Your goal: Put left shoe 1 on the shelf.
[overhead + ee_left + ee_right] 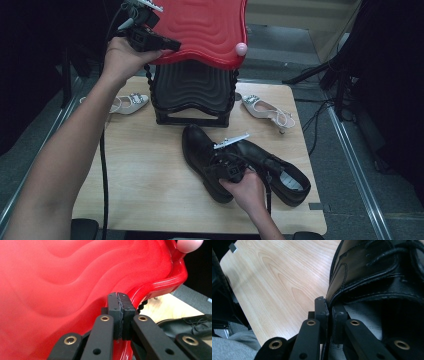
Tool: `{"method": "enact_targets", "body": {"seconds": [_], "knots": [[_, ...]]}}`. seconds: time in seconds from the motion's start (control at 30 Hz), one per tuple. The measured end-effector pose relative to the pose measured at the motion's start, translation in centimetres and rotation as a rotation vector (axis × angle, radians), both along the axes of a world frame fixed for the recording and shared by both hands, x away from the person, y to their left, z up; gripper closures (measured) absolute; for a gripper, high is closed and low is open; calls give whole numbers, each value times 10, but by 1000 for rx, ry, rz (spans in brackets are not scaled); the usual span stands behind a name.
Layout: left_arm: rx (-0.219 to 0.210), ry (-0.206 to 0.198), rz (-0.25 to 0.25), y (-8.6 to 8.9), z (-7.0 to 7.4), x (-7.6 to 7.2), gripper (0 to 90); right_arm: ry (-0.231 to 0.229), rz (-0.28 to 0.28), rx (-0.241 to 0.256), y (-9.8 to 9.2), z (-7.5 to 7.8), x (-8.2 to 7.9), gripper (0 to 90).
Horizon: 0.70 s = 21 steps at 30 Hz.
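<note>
My right fingers [329, 315] are pinched on the collar of the near shoe [205, 157], which lies on the counter [145, 170] with its toe pointing toward the rack [192, 95]. My left fingers [121, 312] clamp the red lid's [62, 290] edge, holding it tilted up above the rack. The shoe's long axis runs toward that opening, so the right hand is nearer.

A pale wooden desk [150, 170] stands on grey carpeted floor [360, 200] (metal rails [357, 165] run alongside), with dark surroundings beyond.
</note>
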<state>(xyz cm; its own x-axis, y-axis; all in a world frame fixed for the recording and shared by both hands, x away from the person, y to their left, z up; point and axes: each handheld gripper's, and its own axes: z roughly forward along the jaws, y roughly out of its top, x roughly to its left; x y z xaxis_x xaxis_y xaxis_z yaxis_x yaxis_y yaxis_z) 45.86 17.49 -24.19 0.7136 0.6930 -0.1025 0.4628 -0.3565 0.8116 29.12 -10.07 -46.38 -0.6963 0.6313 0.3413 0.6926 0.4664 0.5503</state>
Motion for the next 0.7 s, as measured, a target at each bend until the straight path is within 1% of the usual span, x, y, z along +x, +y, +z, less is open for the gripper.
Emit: {"method": "enact_targets", "body": {"seconds": [0.07,0.1,0.2,0.23,0.37,0.4,0.47,0.5,0.53,0.6,0.67,0.7], "knots": [[2,6,4,1,0,0,900,-1,2,2,-1,1,1,873],[15,6,5,1,0,0,900,-3,2,7,-3,1,1,873],[5,19,14,1,0,-1,900,1,2,12,-6,3,3,874],[3,23,17,1,0,-1,900,-6,3,12,-6,5,4,873],[12,24,30,-1,1,-2,900,-14,3,18,-9,10,7,874],[14,23,28,-2,1,-3,900,-21,-2,29,-11,13,9,874],[19,29,19,-4,2,-5,900,-20,-2,30,-12,17,11,874],[19,29,19,-4,2,-5,900,-20,-2,30,-12,17,11,874],[23,29,20,-5,2,-6,900,-30,5,26,-13,22,12,874],[28,28,25,-6,2,-6,900,-28,4,25,-12,24,12,874],[27,29,26,-5,2,-6,900,-47,16,27,-13,33,10,874],[24,31,26,-5,2,-6,900,-47,16,27,-13,33,10,874]]}}
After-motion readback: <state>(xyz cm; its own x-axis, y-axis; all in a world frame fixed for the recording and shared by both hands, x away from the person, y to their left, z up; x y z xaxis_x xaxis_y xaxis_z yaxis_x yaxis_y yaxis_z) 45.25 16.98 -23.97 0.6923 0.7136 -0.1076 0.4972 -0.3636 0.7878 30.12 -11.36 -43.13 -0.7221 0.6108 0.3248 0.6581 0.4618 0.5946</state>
